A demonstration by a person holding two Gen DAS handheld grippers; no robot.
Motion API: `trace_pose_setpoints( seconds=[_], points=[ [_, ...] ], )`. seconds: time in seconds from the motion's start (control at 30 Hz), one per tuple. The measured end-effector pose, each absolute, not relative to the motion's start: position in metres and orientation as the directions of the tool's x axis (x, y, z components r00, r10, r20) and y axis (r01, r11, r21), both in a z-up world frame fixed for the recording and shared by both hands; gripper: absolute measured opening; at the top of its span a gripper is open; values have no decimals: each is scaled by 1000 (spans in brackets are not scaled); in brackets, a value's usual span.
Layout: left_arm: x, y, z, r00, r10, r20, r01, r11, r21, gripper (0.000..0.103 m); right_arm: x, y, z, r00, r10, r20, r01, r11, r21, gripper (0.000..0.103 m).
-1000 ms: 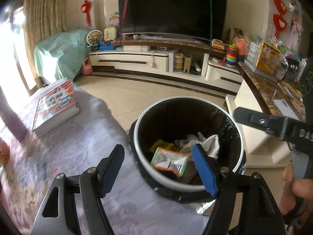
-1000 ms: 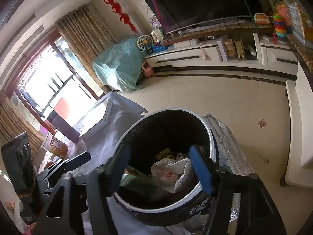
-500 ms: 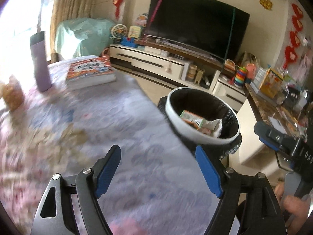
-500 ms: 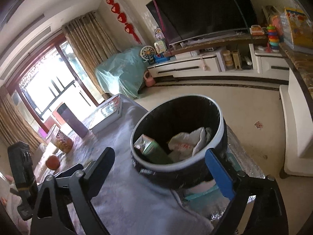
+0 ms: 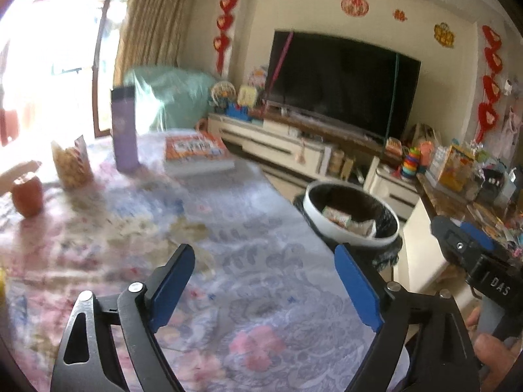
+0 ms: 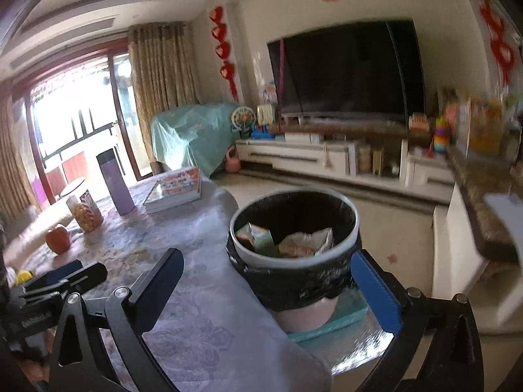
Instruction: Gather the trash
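Observation:
A round bin with a black liner (image 6: 294,261) stands at the table's right edge; it also shows in the left wrist view (image 5: 351,227). It holds a green carton (image 6: 258,238) and crumpled white paper (image 6: 307,243). My left gripper (image 5: 264,285) is open and empty above the floral tablecloth (image 5: 228,254). My right gripper (image 6: 268,289) is open and empty, in front of the bin. The right gripper shows at the right of the left wrist view (image 5: 470,245), and the left one at the left of the right wrist view (image 6: 62,277).
On the table stand a purple flask (image 5: 124,130), a snack jar (image 5: 70,163), an apple (image 5: 28,196) and a stack of books (image 5: 196,153). A yellow object (image 6: 23,276) lies at the table's left. A TV stand (image 6: 327,160) and a side counter (image 6: 480,209) lie beyond.
Both grippers have pulled back and up from over the bin, staying open. More of the table now shows, with the flask, jar and apple in view.

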State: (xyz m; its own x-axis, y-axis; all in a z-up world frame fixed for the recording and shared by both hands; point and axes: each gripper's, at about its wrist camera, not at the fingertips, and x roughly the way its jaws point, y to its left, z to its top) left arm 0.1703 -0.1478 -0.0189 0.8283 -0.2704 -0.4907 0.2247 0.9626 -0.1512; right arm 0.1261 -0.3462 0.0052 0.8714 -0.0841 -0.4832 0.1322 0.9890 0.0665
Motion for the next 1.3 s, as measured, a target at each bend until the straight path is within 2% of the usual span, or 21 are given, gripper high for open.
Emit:
trace_pose_setpoints(
  seconds=[0.03,0.07,0.17,0.33,0.7,1.3],
  points=[
    [163,-145,-15,844,-259,-469,216,966,-144,93,121,-341,13,889,-95,-449,129,991,46,103],
    [158,-144,-13,856,-248,-454,208,968,-137,103,117,-339,18,901,-100,-422,127,991,36,103],
    [139,-138,-11,890,-217,-402,185,976,-116,102,106,-335,28,928,-121,-352,136,990,18,103],
    [123,-141,-19,907,-180,-382,162,984,-78,102,103,-336,18,939,-115,-323,137,990,45,103],
    [110,-157,-30,932,-116,-344,131,991,21,102,106,-339,-13,915,-123,-385,153,987,50,103],
    [116,-154,-36,927,-115,-357,131,991,21,102,102,-345,-14,918,-100,-383,138,988,72,103]
  ],
)
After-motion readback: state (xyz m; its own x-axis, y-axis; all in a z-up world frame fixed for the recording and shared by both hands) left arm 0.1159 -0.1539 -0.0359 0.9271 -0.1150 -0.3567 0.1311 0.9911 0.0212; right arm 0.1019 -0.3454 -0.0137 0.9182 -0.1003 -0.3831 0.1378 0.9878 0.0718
